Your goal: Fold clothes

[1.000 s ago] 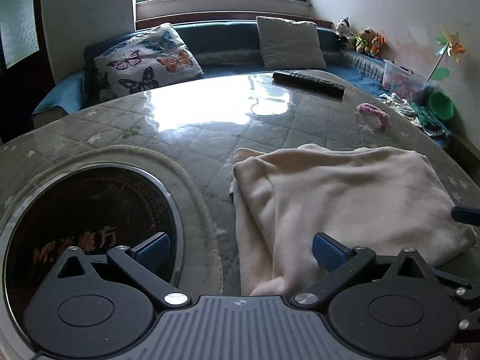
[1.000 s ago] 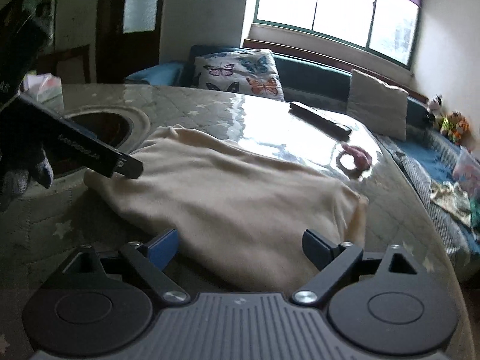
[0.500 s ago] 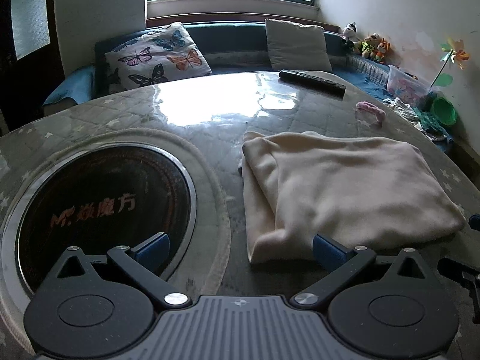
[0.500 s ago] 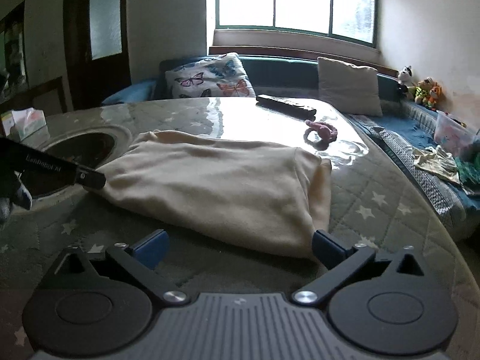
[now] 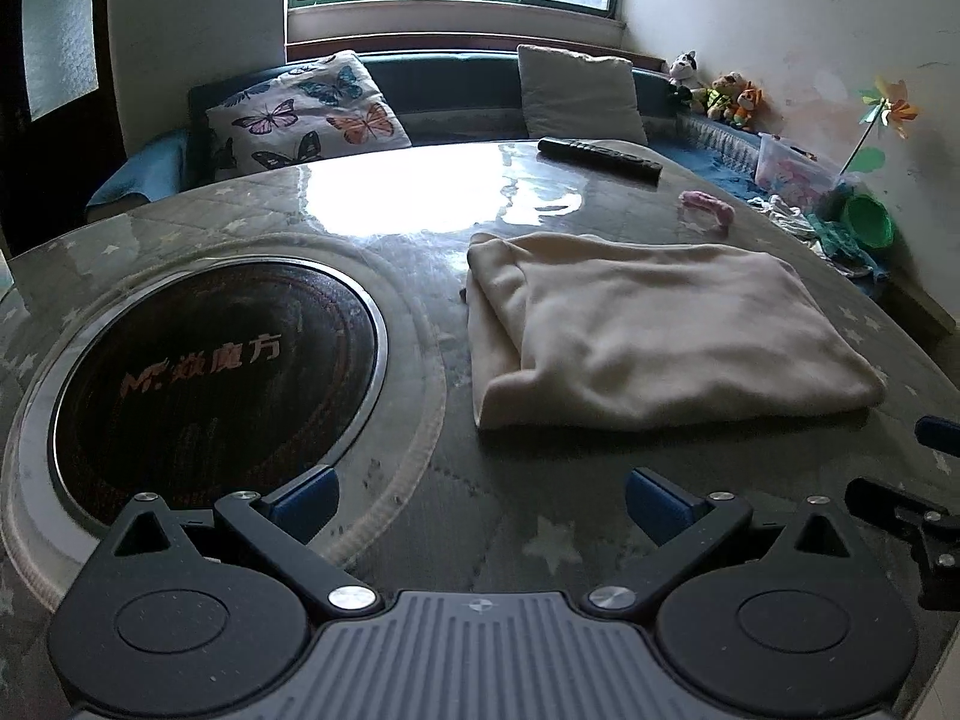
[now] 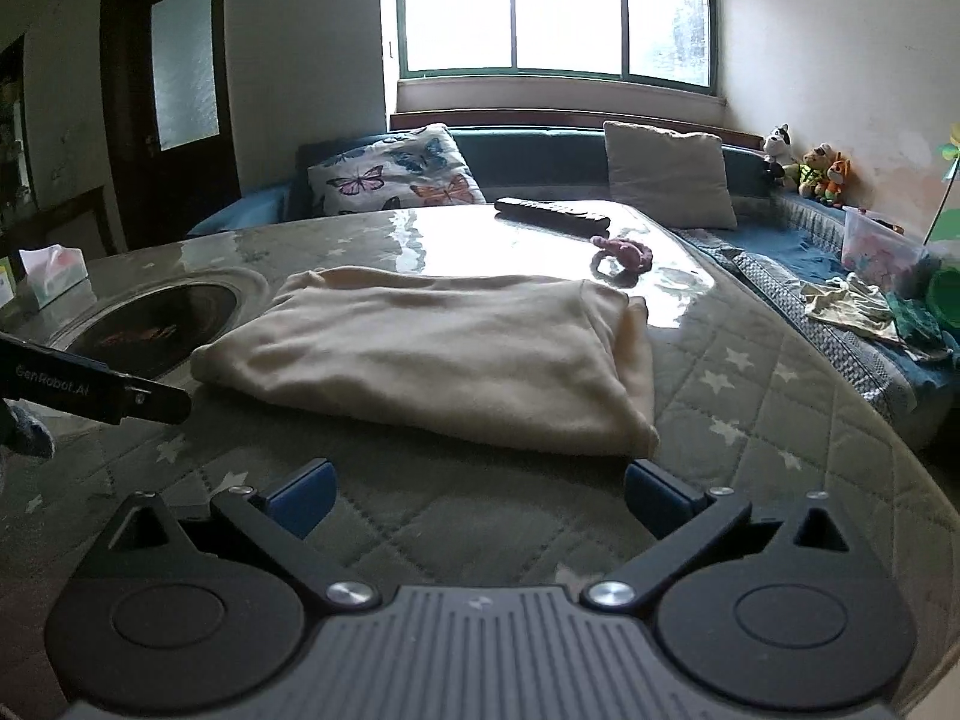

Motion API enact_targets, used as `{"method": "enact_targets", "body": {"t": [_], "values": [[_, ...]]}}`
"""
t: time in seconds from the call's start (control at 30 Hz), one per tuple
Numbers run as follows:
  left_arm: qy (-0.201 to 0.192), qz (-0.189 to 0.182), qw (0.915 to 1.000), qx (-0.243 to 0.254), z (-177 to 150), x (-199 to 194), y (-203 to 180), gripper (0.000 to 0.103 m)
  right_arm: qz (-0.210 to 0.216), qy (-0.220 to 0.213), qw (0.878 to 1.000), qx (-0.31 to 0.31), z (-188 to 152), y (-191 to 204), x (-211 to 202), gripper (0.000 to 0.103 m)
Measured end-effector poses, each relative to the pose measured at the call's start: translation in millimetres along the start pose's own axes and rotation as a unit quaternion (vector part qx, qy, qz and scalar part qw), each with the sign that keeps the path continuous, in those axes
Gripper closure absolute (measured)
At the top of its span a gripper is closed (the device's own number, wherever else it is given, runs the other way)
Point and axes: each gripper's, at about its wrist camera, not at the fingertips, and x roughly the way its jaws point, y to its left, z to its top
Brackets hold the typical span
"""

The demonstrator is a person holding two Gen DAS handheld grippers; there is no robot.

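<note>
My left gripper (image 5: 480,495) and right gripper (image 6: 477,489) both gape wide, holding nothing, above the quilted star-patterned table (image 6: 750,396). The folded cream fleece garment (image 5: 654,330) lies just beyond them. Only the right view shows a tissue box (image 6: 54,273) far left. A black remote (image 5: 600,157) and pink hair tie (image 5: 708,210) lie farther off.

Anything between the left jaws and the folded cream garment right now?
Nothing: in the left wrist view only bare quilted table cover lies between the left gripper and the cream garment.
</note>
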Motion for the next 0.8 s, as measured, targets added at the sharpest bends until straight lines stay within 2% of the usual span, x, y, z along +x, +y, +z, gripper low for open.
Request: {"method": "enact_targets", "body": {"t": [0.2, 0.8], "values": [[-0.014, -0.008, 0.9999, 0.004, -9.0, -10.9, -3.1, 0.000, -0.002, -0.008, 1.000, 0.000, -6.0, 9.9, -11.6, 0.000], [-0.020, -0.006, 0.9997, 0.009, -30.6, -24.4, -4.4, 0.000, -0.014, -0.016, 1.000, 0.004, -16.0, 28.8, -24.9, 0.000]]}}
